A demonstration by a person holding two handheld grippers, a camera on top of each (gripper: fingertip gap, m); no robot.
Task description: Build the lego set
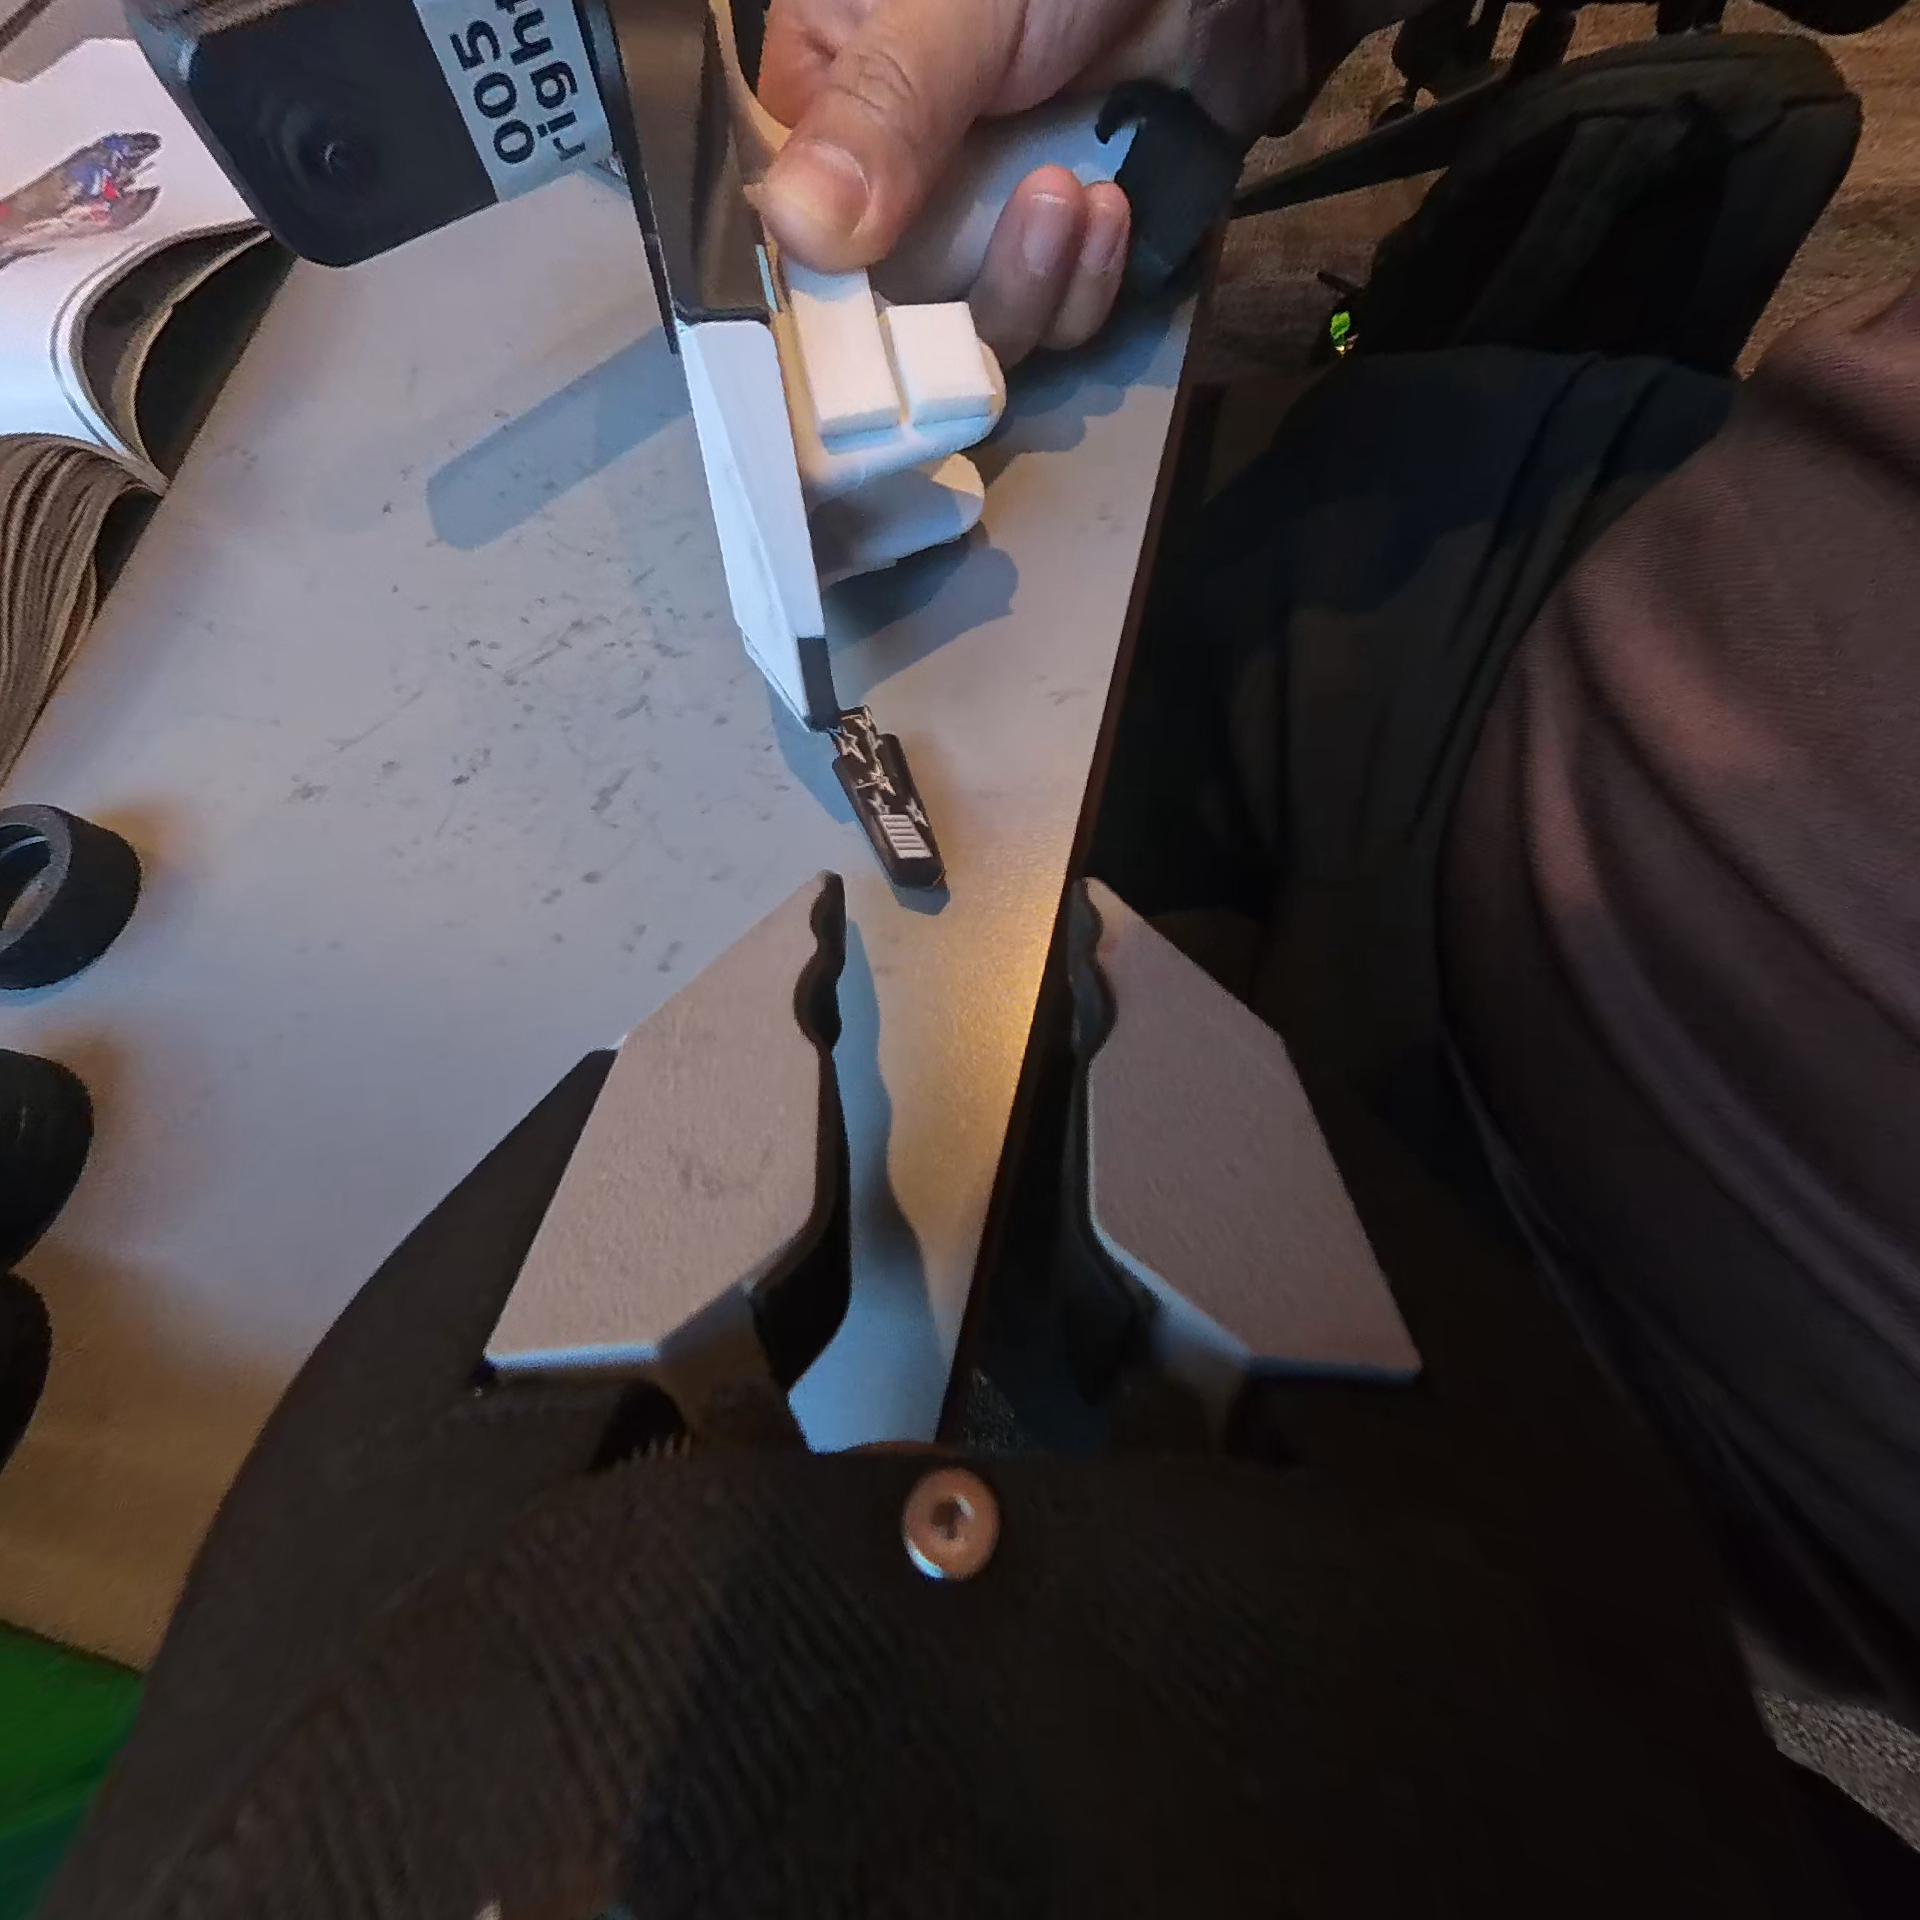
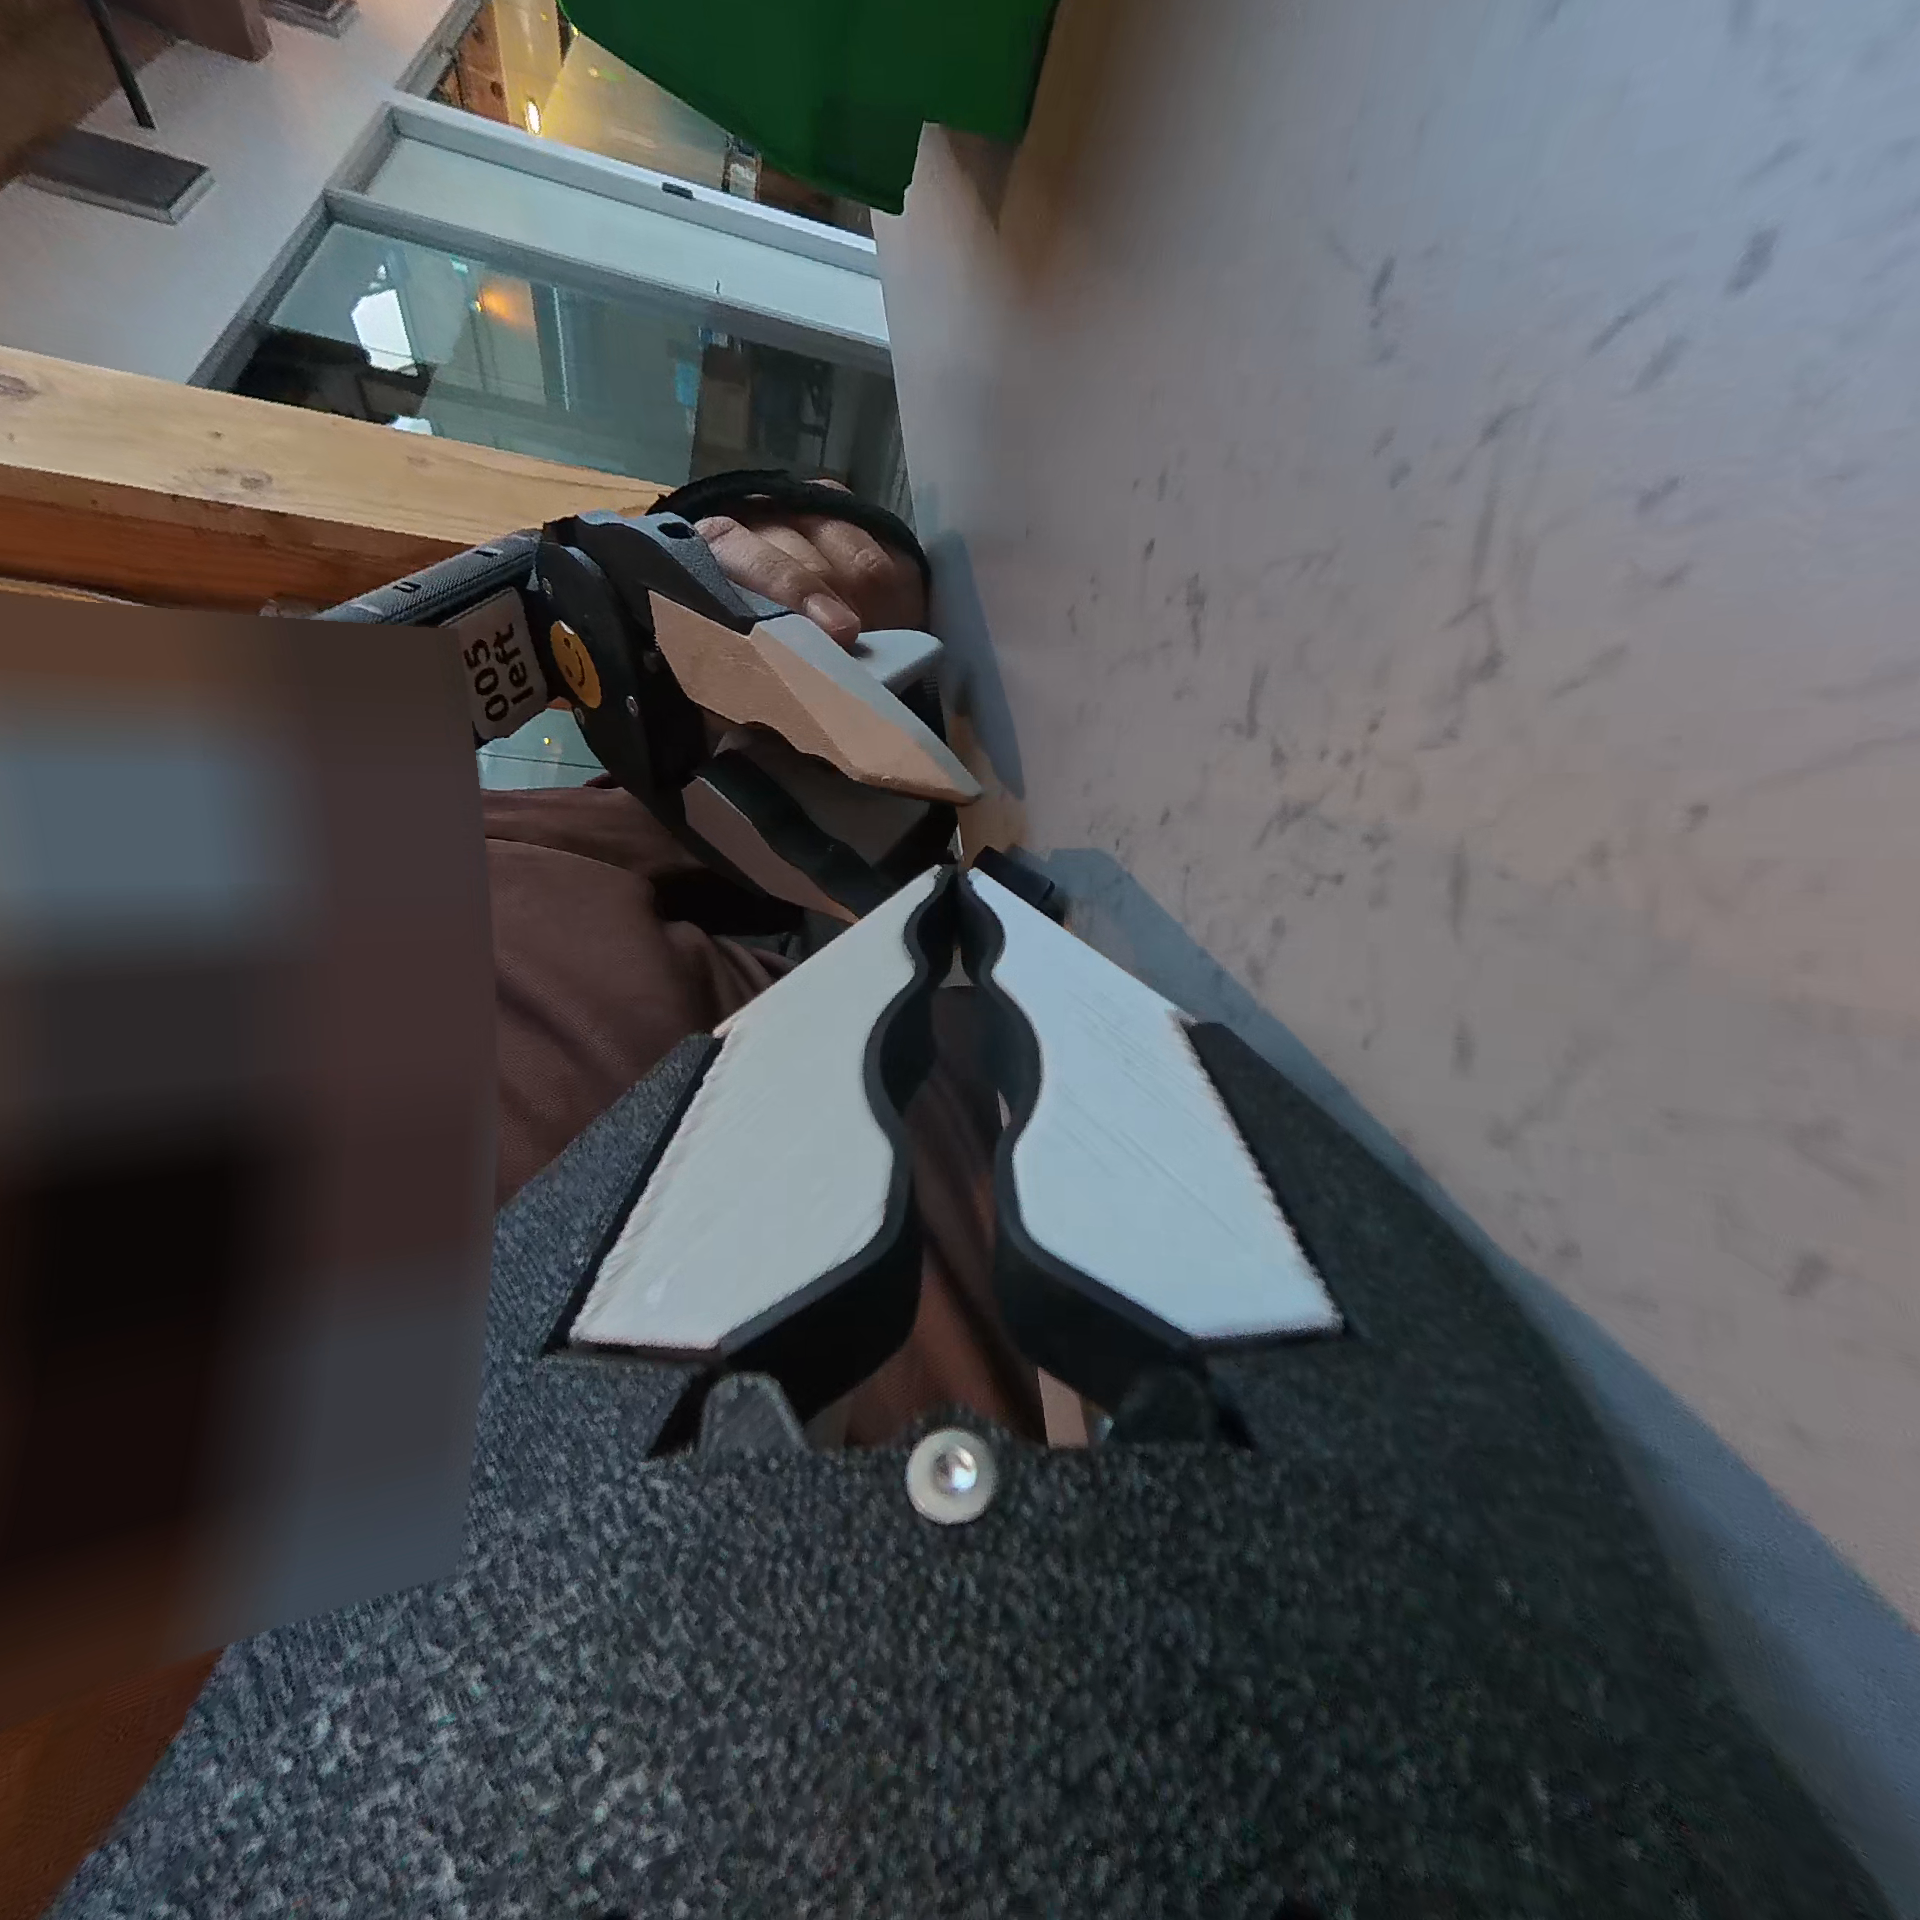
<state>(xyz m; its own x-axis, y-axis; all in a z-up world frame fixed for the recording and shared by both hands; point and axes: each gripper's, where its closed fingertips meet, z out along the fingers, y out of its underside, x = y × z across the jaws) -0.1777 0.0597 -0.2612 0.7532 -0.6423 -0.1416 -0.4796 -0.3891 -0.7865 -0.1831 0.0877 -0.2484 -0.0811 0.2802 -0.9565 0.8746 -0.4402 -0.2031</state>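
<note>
A small black lego piece [image 1: 890,805] printed with white stars lies low over the grey table [image 1: 416,727], near its front edge. My right gripper [image 1: 819,709] comes down from above and is shut on the piece's far end. In the right wrist view its jaws [image 2: 956,883] are closed tip to tip, and the black piece [image 2: 1023,875] pokes out just beyond them. My left gripper [image 1: 961,904] is open and empty, its tips a short way short of the piece. It also shows in the right wrist view [image 2: 914,831], open, facing the right gripper's tips.
Two black tyres [image 1: 47,899] [image 1: 31,1143] lie at the table's left. An open instruction booklet [image 1: 94,229] lies at the far left. A green thing [image 1: 52,1714] sits at the near left corner. A person's lap [image 1: 1558,935] is beyond the table edge on the right. Left and right tips are no more than a few centimetres apart.
</note>
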